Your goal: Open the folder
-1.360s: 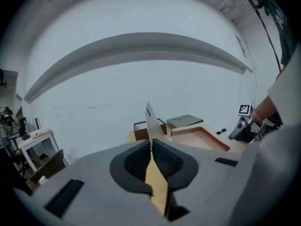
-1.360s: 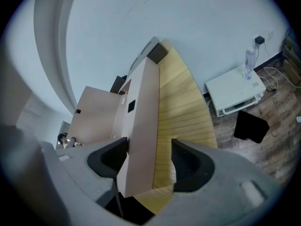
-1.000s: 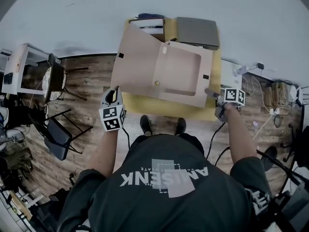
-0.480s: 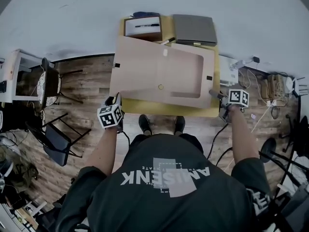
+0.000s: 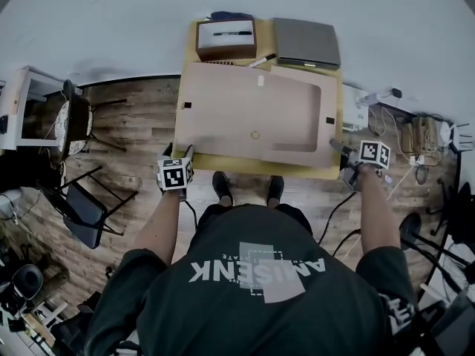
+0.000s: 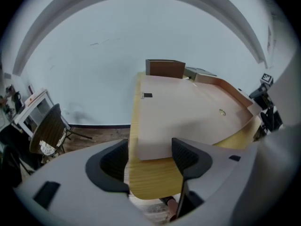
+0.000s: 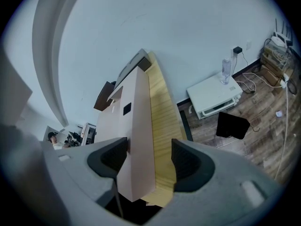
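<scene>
Folder lies spread open and flat on the counter, upper centre of the head view. Left hand-held gripper and right hand-held gripper have jaws apart, straddling its near corners unclamped. Any withdrawal should probably run straight back, so that no cover is dragged.

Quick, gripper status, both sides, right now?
Left gripper: open, folder corner between its jaws, not clamped.
Right gripper: open, folder edge between its jaws.

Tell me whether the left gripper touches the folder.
Cannot tell. Left gripper view: left gripper open, folder corner between its jaws, no plain gap or contact.
</scene>
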`<state>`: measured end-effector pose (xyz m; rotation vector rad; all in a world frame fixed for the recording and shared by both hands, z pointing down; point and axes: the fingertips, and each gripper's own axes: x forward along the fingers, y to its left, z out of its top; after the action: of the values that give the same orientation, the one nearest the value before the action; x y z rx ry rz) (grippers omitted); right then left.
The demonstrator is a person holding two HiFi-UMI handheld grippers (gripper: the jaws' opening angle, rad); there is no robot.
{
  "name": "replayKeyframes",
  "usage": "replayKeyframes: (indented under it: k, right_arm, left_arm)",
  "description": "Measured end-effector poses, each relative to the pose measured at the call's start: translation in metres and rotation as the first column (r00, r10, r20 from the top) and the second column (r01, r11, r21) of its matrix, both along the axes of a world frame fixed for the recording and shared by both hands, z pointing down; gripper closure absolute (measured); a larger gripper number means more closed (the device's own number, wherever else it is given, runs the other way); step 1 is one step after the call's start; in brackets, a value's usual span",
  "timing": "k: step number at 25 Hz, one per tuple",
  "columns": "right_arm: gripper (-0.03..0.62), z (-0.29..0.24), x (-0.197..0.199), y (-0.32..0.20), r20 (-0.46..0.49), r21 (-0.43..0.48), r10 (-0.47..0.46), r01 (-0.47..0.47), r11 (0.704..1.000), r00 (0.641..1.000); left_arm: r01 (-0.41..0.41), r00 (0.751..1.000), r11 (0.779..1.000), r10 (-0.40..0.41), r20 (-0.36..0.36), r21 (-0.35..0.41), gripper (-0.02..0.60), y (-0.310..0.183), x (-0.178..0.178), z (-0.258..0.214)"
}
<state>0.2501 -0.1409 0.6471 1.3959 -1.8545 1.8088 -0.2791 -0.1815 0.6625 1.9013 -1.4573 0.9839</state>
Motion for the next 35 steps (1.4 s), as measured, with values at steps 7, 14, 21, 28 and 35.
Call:
replayKeyframes:
  k: [7,14,21,28,35]
  right_arm:
    - [0.307,-0.001,0.004,0.004,-0.018,-0.004,0.021,-0.022,1.000,1.000]
    - [0.307,-0.002,0.003,0.005,-0.032,0.016,0.037,-0.036,0.999,0.999]
    - [0.307,-0.006,0.000,0.005,-0.043,0.042,0.043,-0.041,0.998,0.998]
    - [0.307,-0.035,0.012,-0.009,-0.168,0.138,0.000,0.023,0.990,0.986]
    - [0.307,-0.130,0.006,-0.053,-0.182,0.361,0.029,0.039,0.932,0.983]
  left_arm:
    - [-0.033,0.999,0.999,0.034,0.033,-0.033,0.304,0.006,0.005,0.013]
    - [-0.092,0.994,0.996,0.093,0.059,-0.009,0.304,0.002,0.006,0.010]
    - [-0.066,0.997,0.998,0.066,0.040,0.005,0.304,-0.005,0.007,-0.016]
    - [-0.074,0.995,0.973,0.087,-0.050,0.219,0.304,-0.041,0.024,-0.100]
    - [-0.170,0.965,0.904,0.233,-0.119,0.393,0.304,-0.066,0.076,-0.195]
